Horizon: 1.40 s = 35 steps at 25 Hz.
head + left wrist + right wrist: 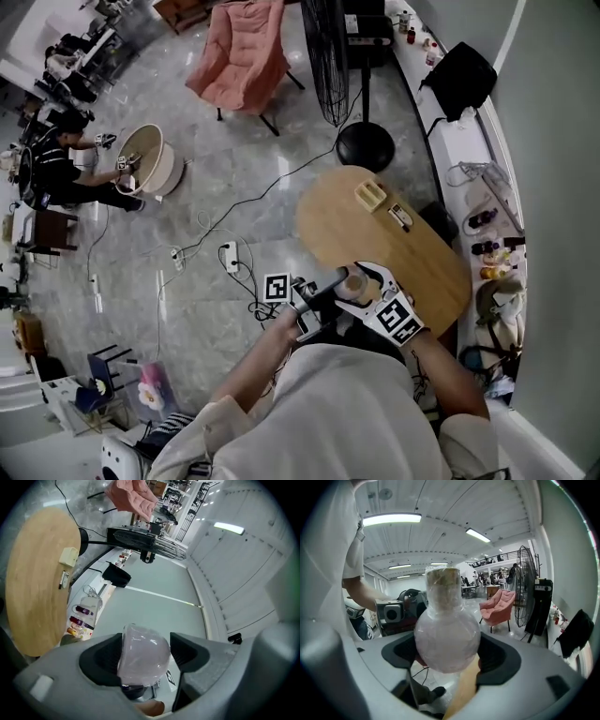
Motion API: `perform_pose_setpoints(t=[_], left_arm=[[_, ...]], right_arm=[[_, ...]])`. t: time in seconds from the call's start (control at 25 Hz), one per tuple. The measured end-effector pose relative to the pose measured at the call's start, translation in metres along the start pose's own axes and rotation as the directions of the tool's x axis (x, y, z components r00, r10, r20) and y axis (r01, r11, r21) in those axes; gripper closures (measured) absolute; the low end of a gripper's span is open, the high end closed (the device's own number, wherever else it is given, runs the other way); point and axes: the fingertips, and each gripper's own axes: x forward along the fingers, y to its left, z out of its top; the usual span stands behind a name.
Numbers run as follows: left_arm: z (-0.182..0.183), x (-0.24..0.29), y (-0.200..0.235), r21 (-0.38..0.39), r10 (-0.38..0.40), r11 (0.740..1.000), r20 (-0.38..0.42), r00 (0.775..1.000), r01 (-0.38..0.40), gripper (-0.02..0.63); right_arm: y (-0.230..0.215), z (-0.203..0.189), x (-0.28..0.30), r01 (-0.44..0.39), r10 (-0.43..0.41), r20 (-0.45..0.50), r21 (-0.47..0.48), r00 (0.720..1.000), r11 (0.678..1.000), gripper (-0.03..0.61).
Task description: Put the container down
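Observation:
The container (352, 282) is a clear round-bellied flask with a cork-coloured top, wrapped in plastic film. It hangs in the air over the near edge of the round wooden table (375, 239), in front of the person's chest. My left gripper (335, 286) comes at it from the left and my right gripper (368, 281) from the right. In the left gripper view the bulb (143, 651) fills the gap of my left gripper (143, 660), touching both pads. In the right gripper view the flask (446, 630) stands neck up in my right gripper (447, 651), pads against its belly.
On the table lie a small cream box (370, 195) and a thin dark item (400, 217). A standing fan (364, 141) and pink chair (242, 56) stand beyond it. Cables and a power strip (230, 255) lie on the floor; a cluttered counter (483, 220) runs along the right.

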Motion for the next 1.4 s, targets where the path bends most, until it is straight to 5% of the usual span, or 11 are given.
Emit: perform_pose_setpoints(t=[0.32, 0.76, 1.08, 1.4], left_arm=[[0.076, 0.017, 0.044, -0.06, 0.038, 0.997, -0.145, 0.989, -0.047, 0.296], [0.168, 0.025, 0.119, -0.176, 0.104, 0.97, -0.33, 0.938, -0.169, 0.296], [0.206, 0.028, 0.209, -0.143, 0.203, 0.95, -0.399, 0.894, -0.279, 0.296], [0.225, 0.037, 0.302, -0.143, 0.286, 0.92, -0.39, 0.875, -0.364, 0.296]], right_arm=[[-0.067, -0.023, 0.055, 0.099, -0.096, -0.032, 0.091, 0.995, 0.991, 0.195], [-0.145, -0.072, 0.135, 0.235, -0.223, -0.076, 0.231, 0.972, 0.944, 0.195], [-0.186, -0.15, 0.176, 0.311, -0.29, -0.112, 0.332, 0.95, 0.891, 0.195], [-0.216, -0.235, 0.196, 0.298, -0.275, -0.115, 0.411, 0.955, 0.862, 0.196]])
